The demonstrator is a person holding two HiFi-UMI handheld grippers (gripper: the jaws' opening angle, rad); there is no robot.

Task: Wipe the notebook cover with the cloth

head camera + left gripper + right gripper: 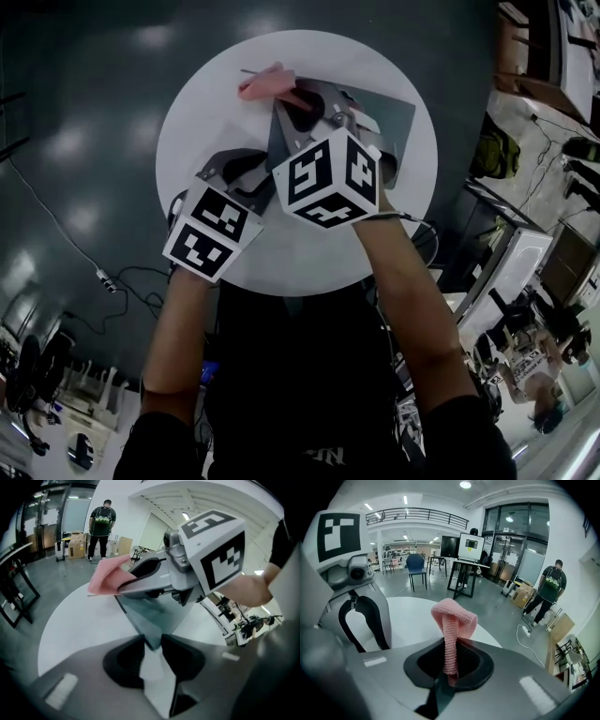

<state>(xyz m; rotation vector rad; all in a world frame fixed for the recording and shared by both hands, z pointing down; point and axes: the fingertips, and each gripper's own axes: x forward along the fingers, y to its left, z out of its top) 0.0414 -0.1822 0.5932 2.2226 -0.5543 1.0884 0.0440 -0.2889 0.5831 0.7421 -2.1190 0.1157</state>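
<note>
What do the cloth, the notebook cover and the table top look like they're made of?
Cloth: pink knitted yarn, matte; rows of stitches show and it flops over softly.
Notebook cover: dark grey-green, smooth with a dull sheen, likely plastic or coated card; I can't tell which.
Table top: white, smooth and hard-looking, perhaps laminate.

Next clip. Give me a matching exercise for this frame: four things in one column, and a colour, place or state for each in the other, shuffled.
Things:
1. cloth
2. notebook
3. round table
4. left gripper

Descriptions:
A. white
B. jaws apart, one on either side of the notebook's corner
C. pink, clamped in the right gripper
D. grey, lying on the table

Pairs: 1-C; 2-D; 3-A; 4-B
</note>
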